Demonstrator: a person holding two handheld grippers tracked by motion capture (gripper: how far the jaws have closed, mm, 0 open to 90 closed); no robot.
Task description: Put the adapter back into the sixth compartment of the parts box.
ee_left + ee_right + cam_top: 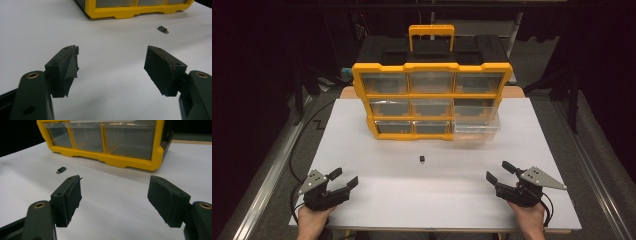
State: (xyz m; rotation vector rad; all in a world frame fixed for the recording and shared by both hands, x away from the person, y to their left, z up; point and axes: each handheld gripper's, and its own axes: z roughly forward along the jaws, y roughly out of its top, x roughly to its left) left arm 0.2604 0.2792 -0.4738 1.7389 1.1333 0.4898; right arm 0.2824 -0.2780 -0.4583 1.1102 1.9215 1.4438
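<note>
Both grippers rest low on the near edge of the white table (377,200), one in each of the person's hands, and both stand with their jaws spread wide and nothing between them. Left gripper (343,179) sits at the near left corner, its jaws angled inward toward the middle of the table; right gripper (498,171) mirrors it at the near right corner, also angled inward. The two are well apart from each other.

Far ahead of both, across the bare tabletop, stands the yellow drawer organizer (432,100), upright with a yellow handle on top and three rows of clear drawers. Its bottom right drawer (476,131) is pulled out toward the grippers and sticks out past the yellow frame; the other drawers sit flush. In the right gripper view the organizer (105,142) rises just beyond the open jaws, and in the left gripper view its yellow base (135,10) runs along the top, ahead and to the right.

Between the grippers and the organizer, nearer the organizer, lies a small black part (423,159), alone on the table and touching nothing else. From the left gripper it lies ahead and off to the right (163,29); from the right gripper it lies ahead and off to the left (61,170), beyond the jaw tips in both views.
</note>
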